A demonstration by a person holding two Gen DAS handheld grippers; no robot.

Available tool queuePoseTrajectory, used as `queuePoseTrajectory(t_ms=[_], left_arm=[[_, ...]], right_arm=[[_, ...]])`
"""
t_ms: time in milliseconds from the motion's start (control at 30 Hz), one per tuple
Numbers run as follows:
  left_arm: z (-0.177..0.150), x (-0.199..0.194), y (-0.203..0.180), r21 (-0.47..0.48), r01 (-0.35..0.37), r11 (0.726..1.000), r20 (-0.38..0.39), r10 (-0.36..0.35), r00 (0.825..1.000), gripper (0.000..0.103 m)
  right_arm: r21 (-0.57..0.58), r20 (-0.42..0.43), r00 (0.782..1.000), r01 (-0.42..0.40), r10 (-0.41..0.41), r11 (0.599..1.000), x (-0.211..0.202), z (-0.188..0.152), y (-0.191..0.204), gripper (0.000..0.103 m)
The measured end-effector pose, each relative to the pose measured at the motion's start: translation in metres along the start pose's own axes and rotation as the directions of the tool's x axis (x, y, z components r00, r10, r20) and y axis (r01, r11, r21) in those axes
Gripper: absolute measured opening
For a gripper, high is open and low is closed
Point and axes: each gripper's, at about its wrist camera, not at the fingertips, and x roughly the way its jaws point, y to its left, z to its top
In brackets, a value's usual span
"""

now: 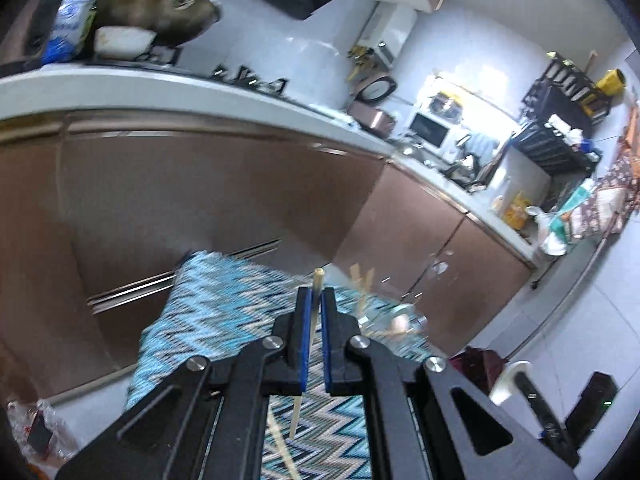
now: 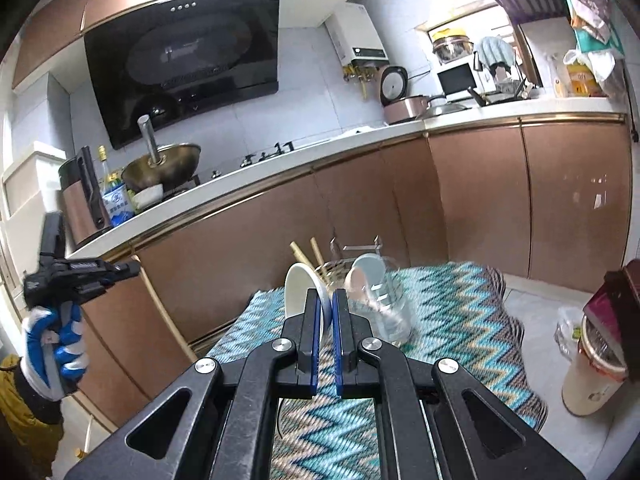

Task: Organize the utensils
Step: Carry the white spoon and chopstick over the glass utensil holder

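Note:
My left gripper [image 1: 317,294] is shut on a wooden chopstick [image 1: 318,280] and holds it upright above the zigzag cloth [image 1: 224,304]. A clear glass jar [image 1: 394,322] with chopsticks and a white spoon stands to its right. My right gripper [image 2: 327,298] is shut on a white spoon [image 2: 300,290], just left of the glass jar [image 2: 384,304]. The jar holds another white spoon [image 2: 366,270] and several chopsticks [image 2: 306,254]. The left gripper [image 2: 76,270] shows at the far left of the right wrist view, in a gloved hand.
The cloth [image 2: 452,312] covers a small table in front of brown kitchen cabinets [image 2: 320,216]. A wok [image 2: 164,166] and bottles stand on the counter [image 2: 224,192]. A bin [image 2: 596,368] stands on the floor at right.

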Motion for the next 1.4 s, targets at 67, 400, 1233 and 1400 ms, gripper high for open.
queuePoseTrajectory(t_ms=[67, 400, 1233, 1400], left_arm=[[0.015, 0.003, -0.015, 0.009, 0.027, 1.000, 0.019, -0.028, 0.999, 0.004], [0.080, 0.050, -0.084, 0.031, 0.146, 0.989, 0.083, -0.148, 0.985, 0.004], [0.048, 0.200, -0.062, -0.068, 0.143, 0.987, -0.023, -0.145, 0.989, 0.004], [0.041, 0.202, -0.018, -0.149, 0.087, 0.985, -0.041, -0.094, 0.995, 0.006]], right_arm=[[0.003, 0.016, 1.000, 0.009, -0.009, 1.000, 0.005, 0.008, -0.006, 0.006], [-0.003, 0.059, 0.996, 0.066, -0.066, 0.998, 0.056, 0.048, -0.037, 0.006], [-0.217, 0.104, 0.973, 0.225, -0.207, 0.950, 0.169, 0.041, -0.031, 0.006], [-0.261, 0.118, 0.966, 0.255, -0.231, 0.931, 0.178, 0.031, -0.027, 0.010]])
